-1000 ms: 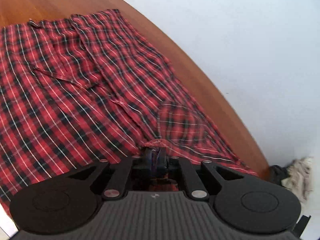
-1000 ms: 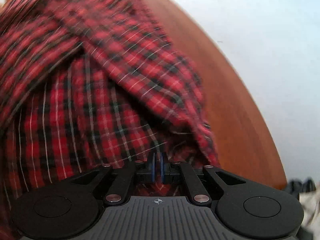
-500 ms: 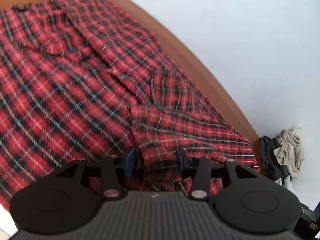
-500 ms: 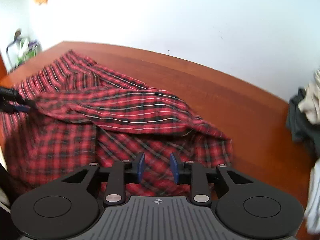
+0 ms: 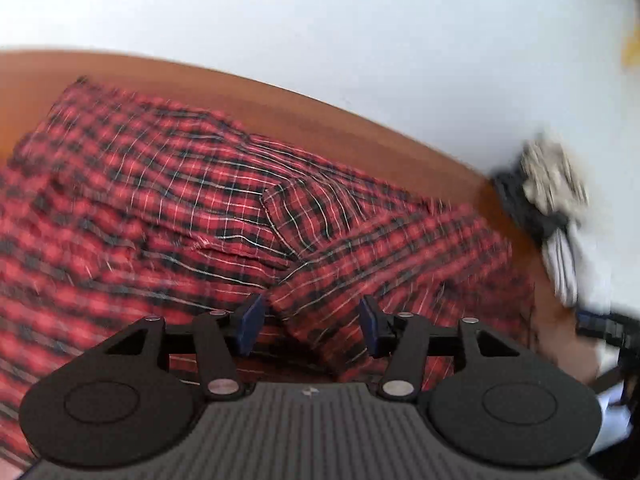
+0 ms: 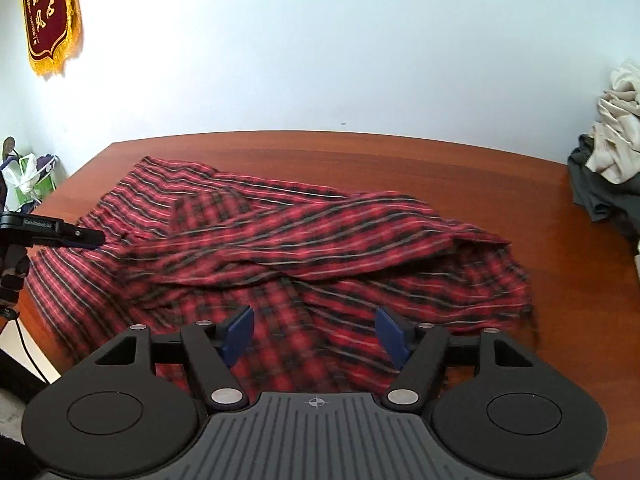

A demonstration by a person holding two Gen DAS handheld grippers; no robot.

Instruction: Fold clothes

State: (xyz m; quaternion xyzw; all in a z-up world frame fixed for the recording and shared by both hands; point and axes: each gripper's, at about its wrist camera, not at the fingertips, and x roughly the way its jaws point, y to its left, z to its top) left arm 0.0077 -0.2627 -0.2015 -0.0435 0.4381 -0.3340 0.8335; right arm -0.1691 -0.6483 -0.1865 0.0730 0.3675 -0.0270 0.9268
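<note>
Lying below right tool (image 6: 316, 334) | plaid garment (image 6: 280, 248) | jaws opening, unpinched

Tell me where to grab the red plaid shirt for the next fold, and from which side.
Probably the near hem of the red plaid shirt, just ahead of the right gripper, whose jaws are opening with nothing pinched. Come from the near table edge: that edge lies loose and reachable, while the folded band across the middle is layered and bulky.

Both wrist cameras are looking down steeply, close over the worktop (image 6: 320, 152); both are sharing the plaid garment (image 5: 180, 208) and the clothes pile (image 6: 612, 168).
</note>
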